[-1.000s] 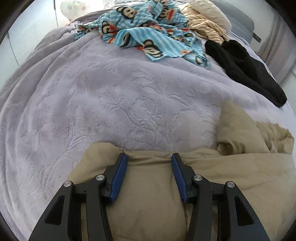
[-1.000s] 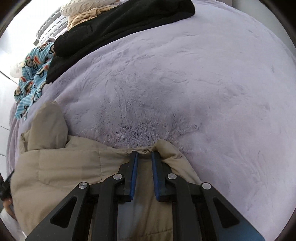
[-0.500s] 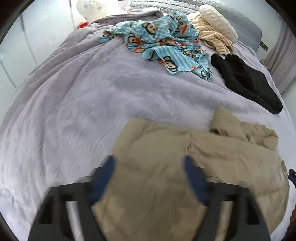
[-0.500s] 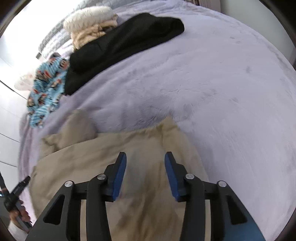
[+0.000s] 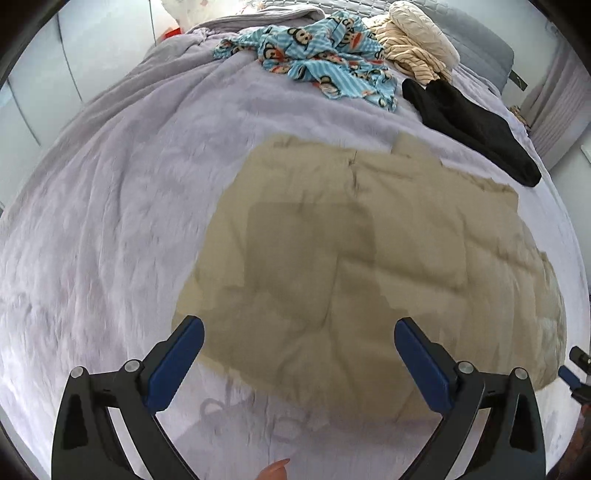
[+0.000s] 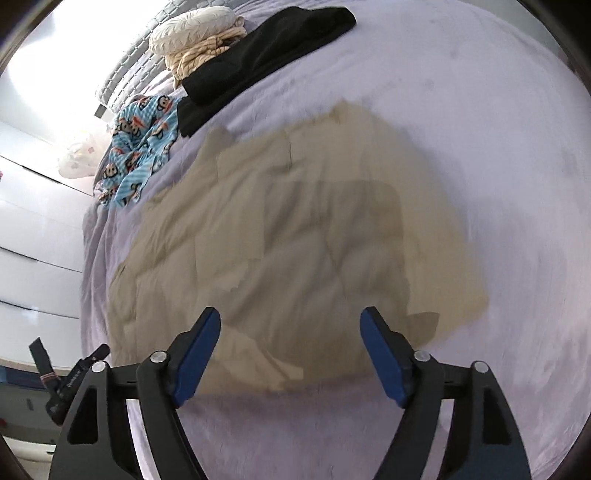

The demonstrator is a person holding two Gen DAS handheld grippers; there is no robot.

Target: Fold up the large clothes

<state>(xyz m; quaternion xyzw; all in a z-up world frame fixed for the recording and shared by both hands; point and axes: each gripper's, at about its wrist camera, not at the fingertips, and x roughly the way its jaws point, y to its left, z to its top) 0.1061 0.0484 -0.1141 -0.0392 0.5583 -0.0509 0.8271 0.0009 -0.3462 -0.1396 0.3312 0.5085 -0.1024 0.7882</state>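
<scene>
Khaki quilted jacket [image 5: 369, 266] now lies spread flat on the lavender bed blanket [image 5: 122, 206], where a second ago both grippers pinched its edge. The left gripper [image 5: 299, 354] and right gripper [image 6: 290, 343] have let go and pulled back above it, jaws spread wide and holding nothing. Beyond the jacket sit a black garment [image 5: 472, 125], a monkey-print blue cloth [image 5: 325, 48] and a cream pillow [image 6: 192, 29].

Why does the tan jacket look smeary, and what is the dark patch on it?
Left wrist view: the tan jacket looks smeared and blocky, likely motion blur; the dark patch looks like a shadow. Right wrist view: the same jacket is blurrier, while the right tongs stay sharp; bright window glare whitens the top left.
</scene>
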